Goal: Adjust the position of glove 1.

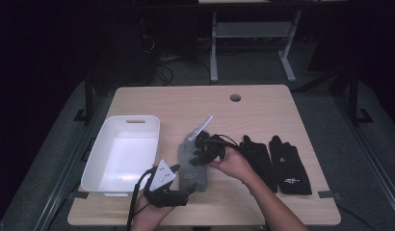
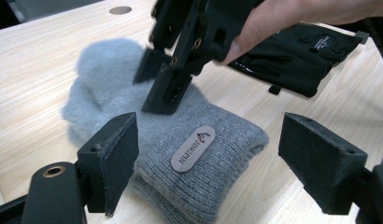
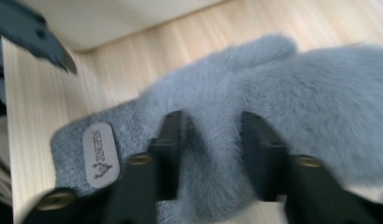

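Mitten (image 1: 192, 162) lies flat on the table (image 1: 263, 103), just right of the white bin (image 1: 123, 153), its long axis running from the knit cuff nearest the person to the fluffy body farther up the board. Right gripper (image 1: 203, 150) sits on that fluffy part: in the right gripper view its jaws stand part-open with a ridge of fur bulging between them, sunk into the pile but not visibly pinching it, so I judge it released rather than grasping. Left gripper (image 1: 182, 185) hovers low at the cuff end, jaws wide apart, the cuff with its oval label (image 2: 193, 148) lying straight ahead between them and apart from both pads. So the cuff is the left's to take, since it is nearer there, and a straight advance along the mitten's length would bracket it. Black gloves (image 1: 277, 162) lie to the right, apart from all this
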`<state>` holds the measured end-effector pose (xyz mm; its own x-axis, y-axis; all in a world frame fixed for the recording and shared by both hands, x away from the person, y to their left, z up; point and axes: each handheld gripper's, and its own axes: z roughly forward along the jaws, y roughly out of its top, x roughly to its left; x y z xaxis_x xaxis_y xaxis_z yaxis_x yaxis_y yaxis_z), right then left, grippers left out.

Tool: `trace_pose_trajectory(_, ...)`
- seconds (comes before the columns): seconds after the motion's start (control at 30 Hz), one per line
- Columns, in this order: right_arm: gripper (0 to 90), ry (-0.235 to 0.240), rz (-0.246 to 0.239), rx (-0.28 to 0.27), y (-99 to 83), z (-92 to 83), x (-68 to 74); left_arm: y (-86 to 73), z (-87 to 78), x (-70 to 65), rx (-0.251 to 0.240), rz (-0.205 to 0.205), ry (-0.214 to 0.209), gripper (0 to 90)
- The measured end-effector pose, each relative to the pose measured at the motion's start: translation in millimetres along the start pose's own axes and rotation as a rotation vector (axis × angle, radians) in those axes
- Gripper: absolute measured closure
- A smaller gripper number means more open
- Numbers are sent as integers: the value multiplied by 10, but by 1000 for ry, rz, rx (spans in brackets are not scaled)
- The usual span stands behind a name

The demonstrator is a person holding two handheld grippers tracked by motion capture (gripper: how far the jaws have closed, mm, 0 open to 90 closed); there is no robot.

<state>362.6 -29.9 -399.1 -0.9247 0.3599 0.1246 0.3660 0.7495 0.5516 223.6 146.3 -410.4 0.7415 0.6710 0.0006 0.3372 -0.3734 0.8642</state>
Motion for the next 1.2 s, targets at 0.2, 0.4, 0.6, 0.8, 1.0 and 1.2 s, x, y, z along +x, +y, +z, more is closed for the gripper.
trace_pose_trajectory(0.2, 336, -63, 112, -107, -59, -240, -143, -8, 31, -2, 15, -3, -2, 224)
trace_pose_trajectory(0.4, 281, -12, 315, -144, -204, -256, -502, -15, 54, 10, 21, -15, -4, 228)
trace_pose_trajectory(0.6, 271, 12, 397, -116, -249, -105, -688, -22, 71, 10, 30, -18, -11, 229)
trace_pose_trajectory(0.8, 269, 32, 475, -122, -266, 47, -845, -24, 82, 9, 33, -15, -17, 229)
trace_pose_trajectory(1.0, 269, 70, 528, -138, -235, 169, -890, -25, 80, 5, 32, -18, -22, 229)
trace_pose_trajectory(1.2, 285, 63, 537, -107, -185, 249, -891, -19, 64, 14, 30, -12, -18, 228)
